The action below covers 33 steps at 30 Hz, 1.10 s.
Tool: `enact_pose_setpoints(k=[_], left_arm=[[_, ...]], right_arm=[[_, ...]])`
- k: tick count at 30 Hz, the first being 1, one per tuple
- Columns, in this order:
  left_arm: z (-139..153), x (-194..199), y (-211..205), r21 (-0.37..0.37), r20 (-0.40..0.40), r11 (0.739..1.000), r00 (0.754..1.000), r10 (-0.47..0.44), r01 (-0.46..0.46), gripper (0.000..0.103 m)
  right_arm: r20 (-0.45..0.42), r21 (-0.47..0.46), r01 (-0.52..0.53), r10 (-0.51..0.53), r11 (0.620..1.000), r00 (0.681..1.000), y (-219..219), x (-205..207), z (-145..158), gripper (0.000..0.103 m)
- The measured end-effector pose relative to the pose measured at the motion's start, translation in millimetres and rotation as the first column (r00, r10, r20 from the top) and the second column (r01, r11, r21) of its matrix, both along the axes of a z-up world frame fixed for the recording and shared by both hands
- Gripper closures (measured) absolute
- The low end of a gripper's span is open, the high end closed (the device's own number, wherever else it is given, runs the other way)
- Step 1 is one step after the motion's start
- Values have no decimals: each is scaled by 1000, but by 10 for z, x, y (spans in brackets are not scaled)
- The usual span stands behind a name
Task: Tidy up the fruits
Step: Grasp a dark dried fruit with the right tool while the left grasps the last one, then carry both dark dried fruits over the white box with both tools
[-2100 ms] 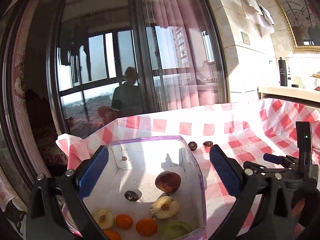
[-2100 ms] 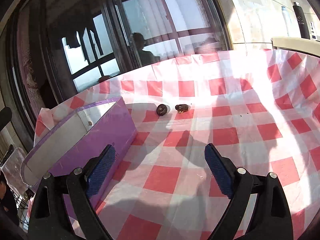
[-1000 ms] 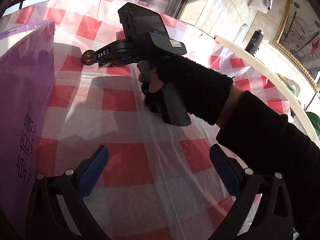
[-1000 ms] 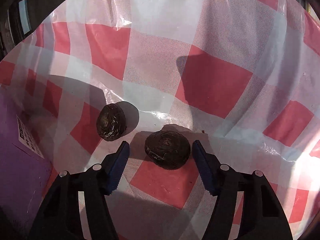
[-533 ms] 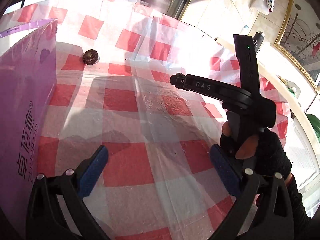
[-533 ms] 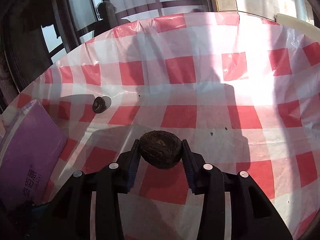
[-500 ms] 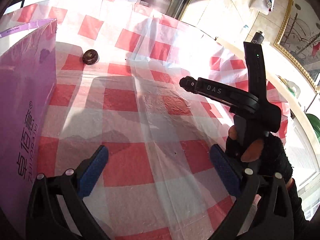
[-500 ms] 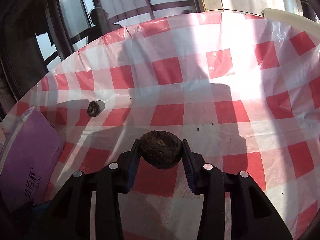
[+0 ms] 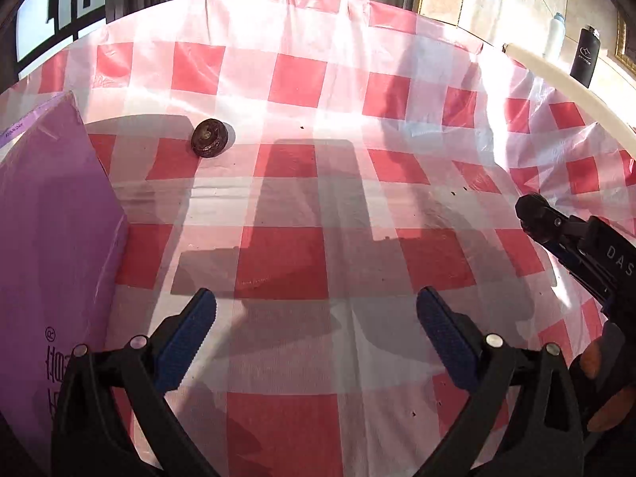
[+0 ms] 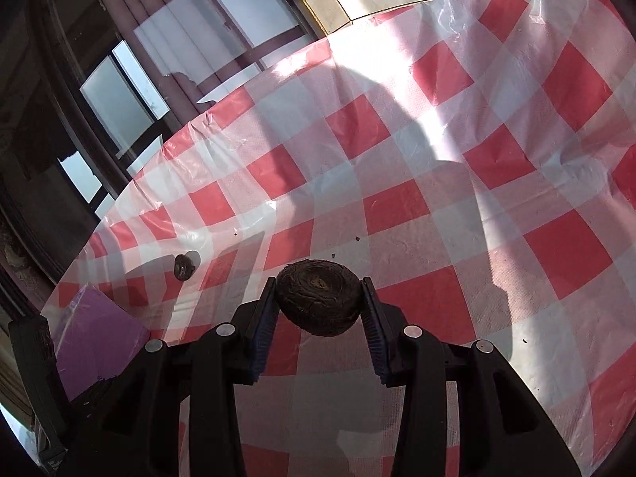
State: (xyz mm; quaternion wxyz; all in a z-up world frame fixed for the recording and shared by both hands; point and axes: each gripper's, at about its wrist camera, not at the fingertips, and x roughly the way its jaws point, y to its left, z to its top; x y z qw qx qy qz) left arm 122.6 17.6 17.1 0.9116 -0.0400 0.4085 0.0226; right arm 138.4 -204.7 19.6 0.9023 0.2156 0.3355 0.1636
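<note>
My right gripper (image 10: 318, 302) is shut on a dark brown round fruit (image 10: 318, 298) and holds it above the red-checked tablecloth. A second dark round fruit (image 9: 209, 137) lies on the cloth beside the purple box (image 9: 47, 246); it also shows in the right wrist view (image 10: 183, 267), far left. My left gripper (image 9: 316, 328) is open and empty over the cloth, well short of that fruit. The right gripper's body (image 9: 588, 254) shows at the right edge of the left wrist view.
The purple box stands along the left (image 10: 95, 338). A cream table edge (image 9: 556, 79) with a black bottle (image 9: 584, 57) and a pale bottle (image 9: 554, 33) lies at the far right. Dark windows stand behind the table.
My right gripper closed on the nearer dark fruit, lifted it off the cloth and swung right. My left gripper turned from the box to the cloth and the remaining fruit.
</note>
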Motion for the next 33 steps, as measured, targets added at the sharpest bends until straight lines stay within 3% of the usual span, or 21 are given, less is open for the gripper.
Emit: enact_pose_setpoints(k=[3, 6, 13, 14, 17, 19, 23, 29, 33], left_arm=[[-5, 574, 164, 56, -12, 987, 988, 152, -151, 2], [30, 1032, 410, 74, -12, 959, 962, 274, -273, 3], [-51, 1528, 939, -5, -75, 917, 915, 397, -398, 21], [-43, 1528, 924, 15, -71, 920, 917, 392, -392, 29], [15, 1424, 816, 25, -46, 946, 944, 325, -324, 65], [50, 1231, 783, -60, -24, 958, 960, 278, -279, 65], [152, 628, 535, -158, 26, 978, 990, 142, -136, 65], [253, -437, 80, -148, 68, 983, 993, -101, 110, 65], [164, -854, 17, -142, 71, 976, 985, -159, 168, 65]], right_arm=[[0, 6, -7, 7, 1000, 1000, -4, -5, -7, 62], [-10, 4, -12, 12, 1000, 1000, 8, 9, -22, 62], [-15, 3, -17, 17, 1000, 1000, 15, 7, -34, 62], [-17, 1, -17, 17, 1000, 1000, 18, 14, -36, 62], [-23, 1, -17, 17, 1000, 1000, 18, 30, -47, 62], [-20, 2, -18, 18, 1000, 1000, 20, 25, -43, 62], [-17, 6, -17, 17, 1000, 1000, 11, 24, -42, 62], [-15, 5, -18, 18, 1000, 1000, 8, 21, -35, 62], [-14, 5, -18, 18, 1000, 1000, 5, 18, -32, 62]])
